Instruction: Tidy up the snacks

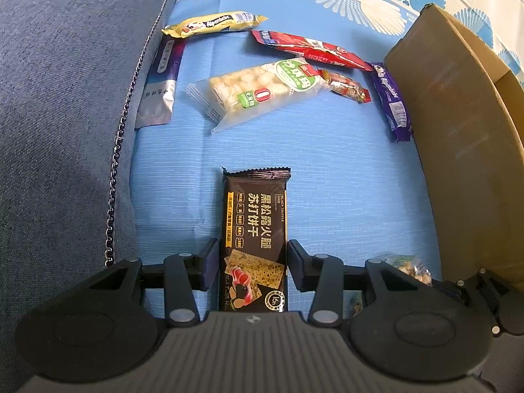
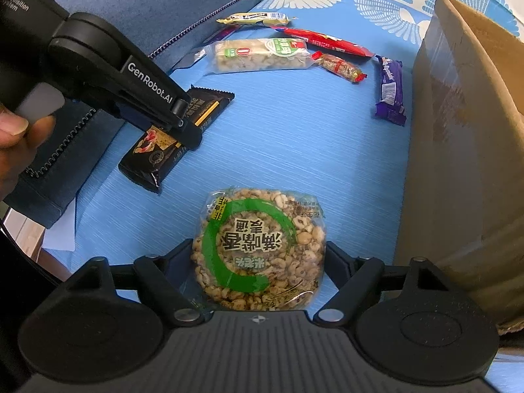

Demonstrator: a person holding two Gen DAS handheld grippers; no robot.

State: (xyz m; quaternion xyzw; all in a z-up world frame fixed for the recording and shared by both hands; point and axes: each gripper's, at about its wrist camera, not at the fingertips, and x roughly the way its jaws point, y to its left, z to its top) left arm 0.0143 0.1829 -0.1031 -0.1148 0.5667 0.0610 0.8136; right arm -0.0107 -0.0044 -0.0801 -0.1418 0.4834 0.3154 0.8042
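2 views catalogued. Left wrist view: left gripper (image 1: 252,255) clamped on black cracker packet (image 1: 254,245), packet lengthwise between pads, resting on blue cloth (image 1: 327,163). Beyond: clear rice-snack bar (image 1: 258,91), yellow candy roll (image 1: 213,24), red packet (image 1: 311,49), purple candy roll (image 1: 391,101) beside cardboard box (image 1: 458,131). Right wrist view: right gripper (image 2: 258,262) set around round cereal cake (image 2: 258,249); pad contact cannot be told. Hand (image 2: 16,144) seen at left edge.
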